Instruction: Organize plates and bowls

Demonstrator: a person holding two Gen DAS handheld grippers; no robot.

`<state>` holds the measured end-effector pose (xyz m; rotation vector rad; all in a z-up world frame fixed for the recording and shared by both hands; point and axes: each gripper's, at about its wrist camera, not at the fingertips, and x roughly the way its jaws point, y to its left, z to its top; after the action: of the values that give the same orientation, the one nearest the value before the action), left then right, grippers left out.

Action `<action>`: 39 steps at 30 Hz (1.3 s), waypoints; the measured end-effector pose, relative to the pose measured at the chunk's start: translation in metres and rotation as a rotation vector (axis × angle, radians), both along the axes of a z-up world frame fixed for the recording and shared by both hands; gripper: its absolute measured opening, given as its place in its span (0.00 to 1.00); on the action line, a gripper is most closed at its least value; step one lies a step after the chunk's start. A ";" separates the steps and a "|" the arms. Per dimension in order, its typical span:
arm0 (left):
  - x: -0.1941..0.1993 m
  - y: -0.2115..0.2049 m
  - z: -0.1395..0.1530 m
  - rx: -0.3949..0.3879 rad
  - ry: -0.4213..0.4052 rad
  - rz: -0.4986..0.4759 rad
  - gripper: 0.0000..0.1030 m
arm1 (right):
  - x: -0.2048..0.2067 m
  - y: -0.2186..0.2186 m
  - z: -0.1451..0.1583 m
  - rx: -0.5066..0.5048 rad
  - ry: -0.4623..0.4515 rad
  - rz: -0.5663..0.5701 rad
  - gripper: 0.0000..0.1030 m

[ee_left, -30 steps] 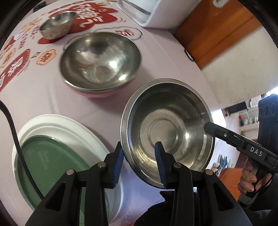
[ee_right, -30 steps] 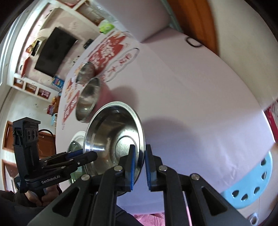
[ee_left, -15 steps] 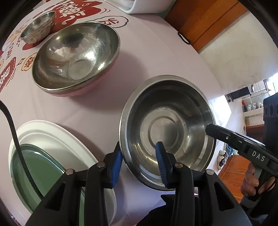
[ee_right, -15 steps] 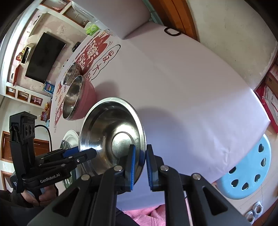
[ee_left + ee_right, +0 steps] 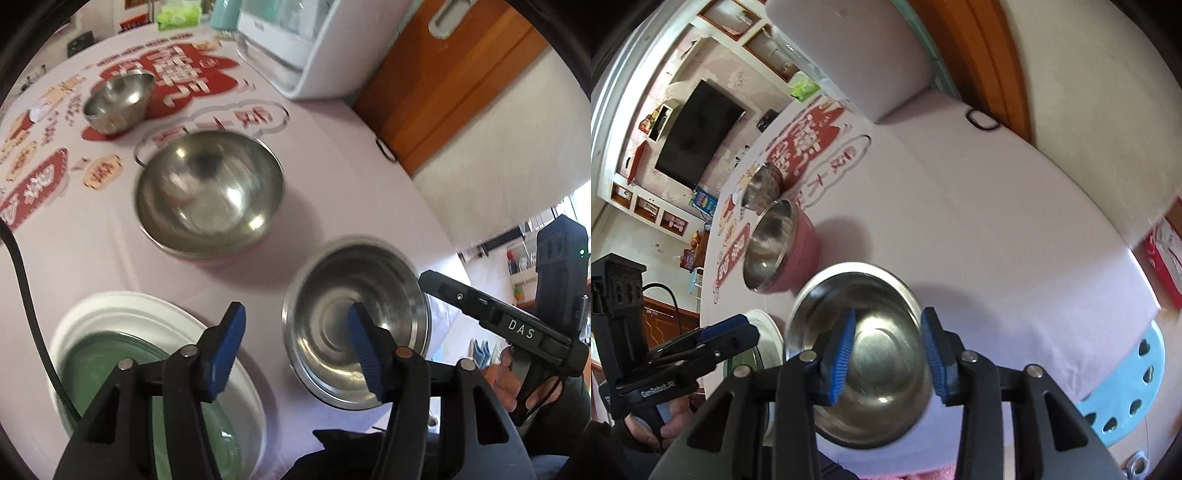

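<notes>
Both jaws just let go of the steel bowl [image 5: 356, 325] — it sits on the table [image 5: 332, 177], near its front edge.

L gripper [image 5: 295, 349]: jaws have just been opening, now approx. half-wide, one pad over the bowl's inside, other outside the rim, neither pressing. R gripper [image 5: 888, 354]: jaws also just opened, moderately apart, hovering over the bowl w/ nothing clamped. Outward: green plate [image 5: 110, 373] already stacked on white plate [image 5: 155, 314] just left of the bowl; pink-sided bowl [image 5: 208, 195] further back, small steel bowl [image 5: 118, 98] beyond it, all three bowls apart. Judgement: plates look done; bowls not yet nested, so approx. halfway — bowl stacking is what's left.
</notes>
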<state>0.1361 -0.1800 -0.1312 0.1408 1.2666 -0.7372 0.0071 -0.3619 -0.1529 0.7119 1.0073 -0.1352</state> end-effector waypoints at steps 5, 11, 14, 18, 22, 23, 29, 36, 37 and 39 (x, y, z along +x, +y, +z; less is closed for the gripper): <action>0.020 0.013 0.013 0.012 -0.056 0.060 0.60 | 0.025 0.008 0.004 0.003 -0.040 0.049 0.41; 0.040 0.037 0.021 0.023 -0.082 0.161 0.64 | 0.063 0.023 0.004 0.009 -0.057 0.137 0.41; 0.051 0.045 0.017 0.020 -0.087 0.220 0.64 | 0.083 0.031 0.002 0.004 -0.058 0.177 0.41; 0.065 0.054 0.008 -0.005 -0.068 0.299 0.64 | 0.101 0.036 -0.003 0.002 -0.059 0.212 0.41; 0.076 0.052 -0.003 -0.007 -0.045 0.336 0.64 | 0.118 0.039 -0.010 0.005 -0.052 0.239 0.41; 0.078 0.051 -0.007 -0.006 -0.037 0.343 0.64 | 0.120 0.040 -0.012 0.004 -0.047 0.245 0.41; 0.089 0.047 -0.028 0.011 0.019 0.369 0.63 | 0.135 0.049 -0.023 0.023 -0.014 0.308 0.41; 0.096 0.041 -0.049 0.035 0.082 0.373 0.49 | 0.143 0.056 -0.029 0.039 -0.010 0.349 0.29; 0.096 0.041 -0.051 0.038 0.087 0.374 0.45 | 0.143 0.057 -0.028 0.038 -0.013 0.353 0.27; 0.097 0.041 -0.055 0.037 0.101 0.377 0.39 | 0.143 0.058 -0.027 0.028 -0.014 0.356 0.26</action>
<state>0.2335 -0.1392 -0.1866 -0.1055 1.3538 -0.3994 0.1499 -0.3035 -0.1801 0.5478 1.1086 0.1940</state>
